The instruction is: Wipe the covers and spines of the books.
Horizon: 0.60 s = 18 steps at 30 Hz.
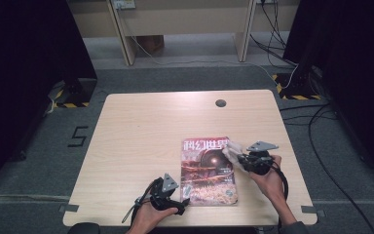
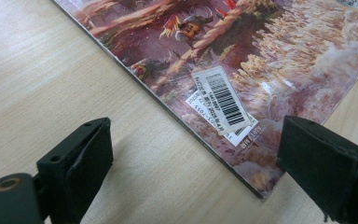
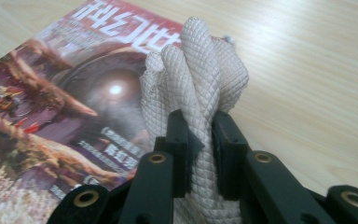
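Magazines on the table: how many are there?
1. The magazine lies flat on the table, near its front edge, between the left gripper and the right gripper, which clamps a white cloth.

Left gripper jaws wide; right gripper clamped (full).

"科幻世界" on magazine, "5" on floor

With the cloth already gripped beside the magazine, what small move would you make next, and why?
Probably lower the right gripper so the white cloth meets the magazine cover. Its jaws pinch the bunched cloth just above the top right corner, while the left gripper stands open at the bottom left corner, seemingly ready to steady it.
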### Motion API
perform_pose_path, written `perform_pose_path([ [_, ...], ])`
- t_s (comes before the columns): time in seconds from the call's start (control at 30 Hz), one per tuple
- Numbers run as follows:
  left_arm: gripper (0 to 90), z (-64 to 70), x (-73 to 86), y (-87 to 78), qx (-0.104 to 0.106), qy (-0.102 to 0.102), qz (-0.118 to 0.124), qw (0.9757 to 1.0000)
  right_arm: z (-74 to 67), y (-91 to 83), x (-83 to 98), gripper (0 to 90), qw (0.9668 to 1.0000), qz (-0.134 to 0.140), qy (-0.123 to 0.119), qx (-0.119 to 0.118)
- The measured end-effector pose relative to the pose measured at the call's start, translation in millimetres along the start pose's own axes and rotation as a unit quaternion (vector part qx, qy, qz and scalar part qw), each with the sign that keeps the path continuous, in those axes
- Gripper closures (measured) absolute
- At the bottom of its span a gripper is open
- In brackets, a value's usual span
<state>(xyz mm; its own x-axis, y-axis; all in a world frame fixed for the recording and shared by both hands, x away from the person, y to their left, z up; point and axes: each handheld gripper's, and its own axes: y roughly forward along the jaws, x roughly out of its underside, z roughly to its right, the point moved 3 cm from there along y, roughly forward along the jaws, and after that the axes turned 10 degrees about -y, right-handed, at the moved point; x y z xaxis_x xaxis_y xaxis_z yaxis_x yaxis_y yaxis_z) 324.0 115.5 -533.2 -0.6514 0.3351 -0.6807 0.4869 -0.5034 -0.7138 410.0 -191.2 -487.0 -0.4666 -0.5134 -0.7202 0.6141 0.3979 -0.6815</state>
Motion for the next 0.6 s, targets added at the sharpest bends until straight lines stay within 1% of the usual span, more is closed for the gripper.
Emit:
perform_pose_path([
  [0.1, 9.5, 0.1, 0.1, 0.0, 0.000, 0.000, 0.001, 1.0000, 10.6, -7.0, 4.4, 79.1, 0.9999, 0.003, 0.013, 0.011],
  [0.27, 9.5, 0.4, 0.1, -0.2, -0.002, 0.002, 0.001, 1.0000, 29.1, -15.3, 17.0, 79.1, 0.9989, -0.004, 0.034, 0.032],
  [0.33, 9.5, 0.2, 0.0, -0.1, -0.001, 0.001, 0.000, 1.0000, 35.8, -17.3, 22.3, 79.1, 0.9983, -0.011, 0.037, 0.043],
  [0.37, 9.5, 0.2, 0.0, -0.1, -0.001, 0.001, 0.000, 1.0000, 35.8, -17.3, 22.3, 79.1, 0.9983, -0.011, 0.037, 0.043],
  [0.4, 9.5, 0.3, 0.0, -0.1, -0.001, 0.001, 0.001, 1.0000, 43.4, -18.9, 27.7, 79.1, 0.9974, -0.016, 0.050, 0.050],
  [0.5, 9.5, 0.2, 0.0, 0.0, -0.001, 0.000, 0.000, 1.0000, 50.2, -18.3, 34.6, 79.0, 0.9962, -0.028, 0.059, 0.059],
  [0.6, 9.5, 0.1, 0.0, 0.0, 0.000, 0.000, 0.000, 1.0000, 53.8, -15.0, 40.5, 78.8, 0.9951, -0.046, 0.059, 0.064],
])
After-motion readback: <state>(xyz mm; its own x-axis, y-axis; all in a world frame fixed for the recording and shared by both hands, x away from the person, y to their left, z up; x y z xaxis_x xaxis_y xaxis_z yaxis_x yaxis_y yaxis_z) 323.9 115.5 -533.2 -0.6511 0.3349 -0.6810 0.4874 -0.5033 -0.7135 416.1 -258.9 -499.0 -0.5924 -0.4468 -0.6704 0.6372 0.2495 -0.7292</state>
